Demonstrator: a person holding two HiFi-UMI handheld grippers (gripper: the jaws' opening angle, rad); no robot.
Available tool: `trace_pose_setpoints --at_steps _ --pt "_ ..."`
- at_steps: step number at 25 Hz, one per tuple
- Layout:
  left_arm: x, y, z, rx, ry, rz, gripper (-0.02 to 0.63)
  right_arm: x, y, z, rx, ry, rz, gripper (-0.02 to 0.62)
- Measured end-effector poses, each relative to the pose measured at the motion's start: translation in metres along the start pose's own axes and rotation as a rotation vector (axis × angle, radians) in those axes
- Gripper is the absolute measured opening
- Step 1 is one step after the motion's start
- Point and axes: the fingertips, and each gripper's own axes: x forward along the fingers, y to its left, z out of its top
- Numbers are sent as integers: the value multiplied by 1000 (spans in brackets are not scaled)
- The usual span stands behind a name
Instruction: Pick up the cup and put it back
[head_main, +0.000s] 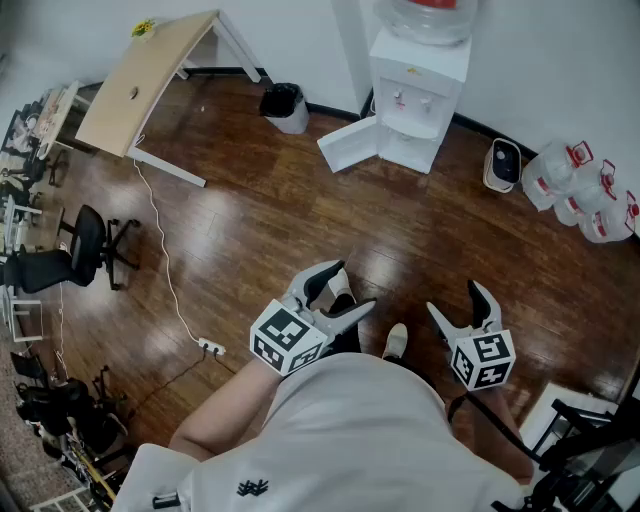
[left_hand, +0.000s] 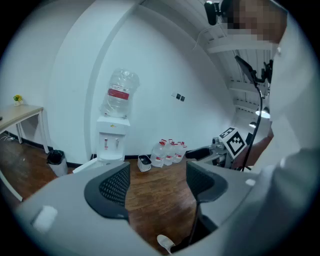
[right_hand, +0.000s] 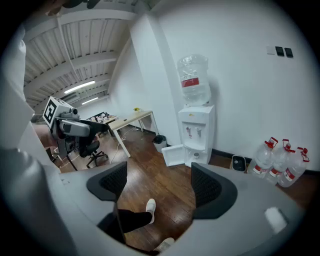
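Note:
I cannot make out a cup in any view. A white water dispenser stands against the far wall, with its lower door swung open. In the head view my left gripper is held out over the wooden floor, open, and the left gripper view shows nothing between the jaws. To its right my right gripper is also open, with only floor and the person's shoe between its jaws. Both grippers are well short of the dispenser.
Several large water bottles stand right of the dispenser, beside a small white appliance. A black bin and a tilted-looking wooden table are to its left. An office chair and a cable with a power strip are at left.

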Motion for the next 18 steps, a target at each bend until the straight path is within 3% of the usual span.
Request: trace_pose_setpoints --at_steps 5,9,13,18 --pt "12 83 32 2 -11 -41 325 78 5 37 -17 46 -24 405" --pt "26 149 33 14 34 -80 325 156 -7 54 -16 61 -53 405" --pt "50 211 25 69 78 -79 325 249 -37 48 17 107 -63 405" --pt "117 273 -11 38 77 -35 325 390 -102 19 24 135 -39 405"
